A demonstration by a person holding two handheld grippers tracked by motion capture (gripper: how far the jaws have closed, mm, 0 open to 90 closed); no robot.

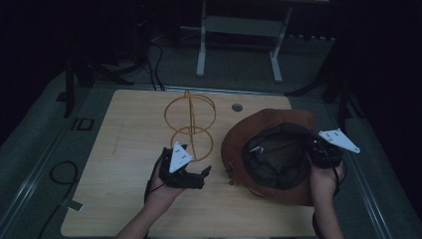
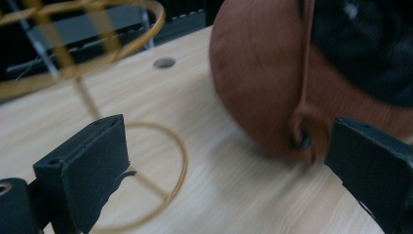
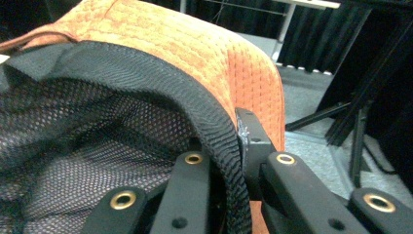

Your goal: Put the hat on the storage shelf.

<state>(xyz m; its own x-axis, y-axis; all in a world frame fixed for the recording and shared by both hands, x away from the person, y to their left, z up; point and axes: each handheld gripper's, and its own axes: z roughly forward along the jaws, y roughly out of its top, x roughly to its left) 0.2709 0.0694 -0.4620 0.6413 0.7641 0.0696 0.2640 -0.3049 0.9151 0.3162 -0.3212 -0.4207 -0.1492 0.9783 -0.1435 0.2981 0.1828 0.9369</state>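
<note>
In the high view, a brown hat [image 1: 268,149] is lying upside down toward the right edge of the wooden bench [image 1: 124,199], its dark mesh lining facing up; the right gripper [image 1: 318,152] is clamping the hat's rim on the side nearest that edge. The left gripper [image 1: 191,174] is hovering near the bench's middle with jaws spread wide, gripping nothing, just in front of a gold wire stand [image 1: 191,124]. In the left gripper view, the open jaws are framing bare wood, the stand's base ring [image 2: 160,170] lying between them and the hat [image 2: 258,73] sitting close ahead. In the right gripper view, the jaws are pinching the hat's black-edged rim [image 3: 219,131], closed tightly on it.
</note>
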